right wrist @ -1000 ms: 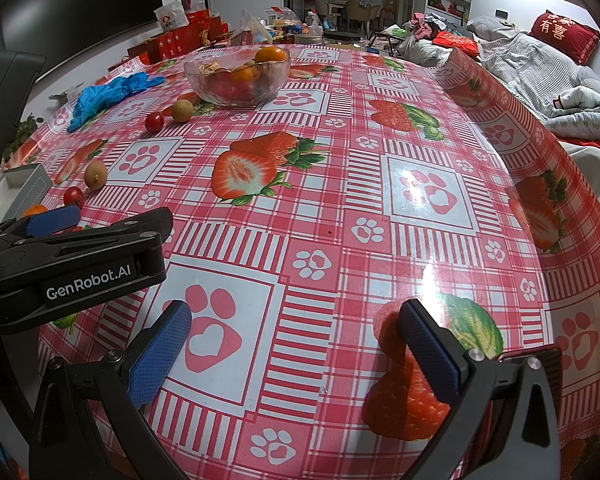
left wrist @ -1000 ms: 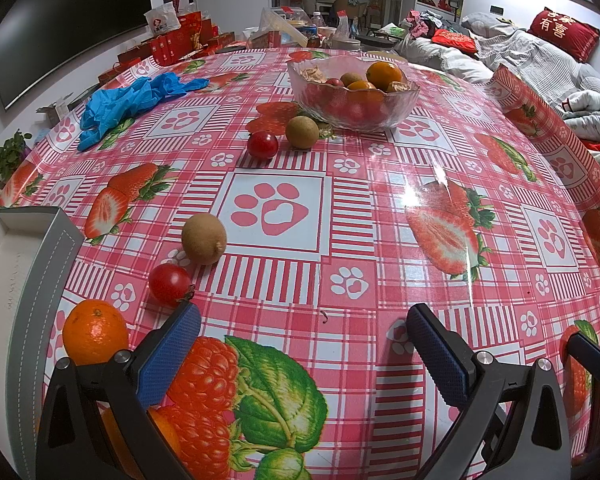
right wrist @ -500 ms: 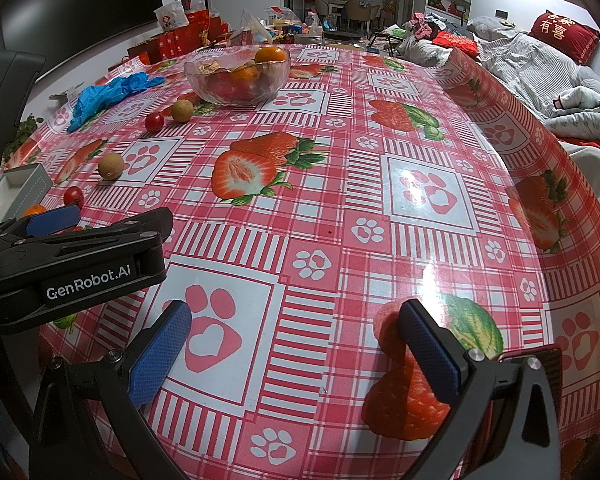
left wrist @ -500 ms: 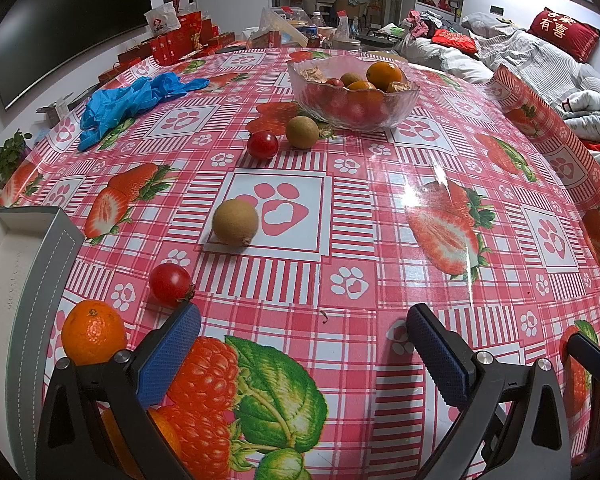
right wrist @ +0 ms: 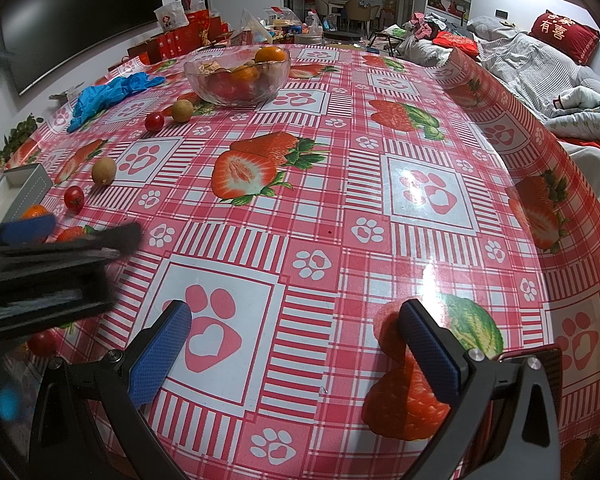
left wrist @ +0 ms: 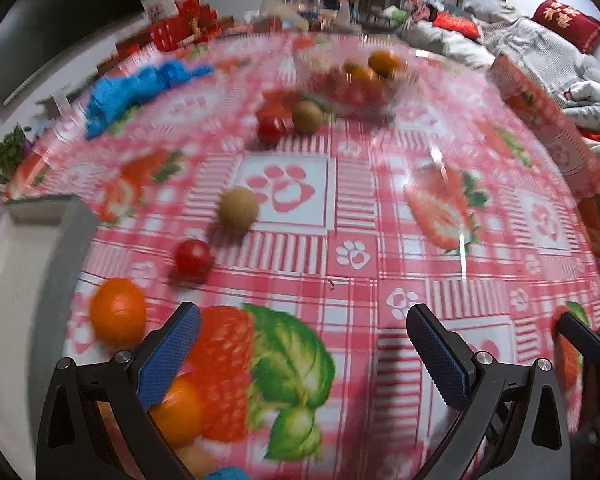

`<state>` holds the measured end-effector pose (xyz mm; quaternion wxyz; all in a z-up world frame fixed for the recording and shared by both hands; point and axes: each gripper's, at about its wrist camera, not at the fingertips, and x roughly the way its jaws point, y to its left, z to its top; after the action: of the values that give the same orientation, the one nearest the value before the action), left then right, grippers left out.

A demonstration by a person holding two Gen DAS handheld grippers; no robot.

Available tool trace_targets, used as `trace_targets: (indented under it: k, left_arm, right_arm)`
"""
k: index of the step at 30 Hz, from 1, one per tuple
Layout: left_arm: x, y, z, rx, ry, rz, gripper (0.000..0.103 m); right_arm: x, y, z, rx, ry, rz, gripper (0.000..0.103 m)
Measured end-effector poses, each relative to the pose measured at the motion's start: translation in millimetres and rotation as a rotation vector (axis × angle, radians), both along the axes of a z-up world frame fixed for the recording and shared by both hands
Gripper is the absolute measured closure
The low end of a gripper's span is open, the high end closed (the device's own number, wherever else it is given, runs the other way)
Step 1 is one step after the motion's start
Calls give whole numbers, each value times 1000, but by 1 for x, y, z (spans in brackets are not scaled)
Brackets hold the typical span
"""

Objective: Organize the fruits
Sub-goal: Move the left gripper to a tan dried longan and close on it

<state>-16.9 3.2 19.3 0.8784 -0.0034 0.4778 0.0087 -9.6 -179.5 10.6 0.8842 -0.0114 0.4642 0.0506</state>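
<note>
From the left we see a grey box [left wrist: 40,264], then an orange [left wrist: 118,312], a tomato [left wrist: 192,255] and a brown fruit [left wrist: 238,210] loose on the cloth [right wrist: 340,208]. Our left gripper [left wrist: 300,344] and right gripper [right wrist: 296,340] both hang over it, jaws apart and empty; the bowl [right wrist: 237,76] sits far back

Your left gripper [left wrist: 302,346]: two black angular fingers [left wrist: 496,404], each a triangulated frame with a cut-out window behind the tip. Blue pads [left wrist: 168,356] on the inner faces, fine cross-hatched grip texture. Two silver round-head screws on top of each finger, just behind the pad.

Your right gripper [right wrist: 294,344]: same build. Black frame fingers [right wrist: 500,396], blue textured pads [right wrist: 160,354], paired silver screws behind each pad, triangular openings in the frames.

Right wrist view also catches your left gripper from the side [right wrist: 40,264]: blurred black body, a blue pad at its forward end. Any marking on the body is too smeared to read.
</note>
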Motion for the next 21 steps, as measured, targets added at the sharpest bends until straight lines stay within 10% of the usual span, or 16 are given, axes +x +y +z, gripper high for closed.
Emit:
trace_targets:
  k: [7,21]
  left_arm:
    - [-63,22,44,7,-139,-50,0]
    - [-108,34,-19,-19,37,-12,0]
  right_arm:
    - [0,0,0,-1,0,0,0]
    - [0,0,0,-2,-1,1,0]
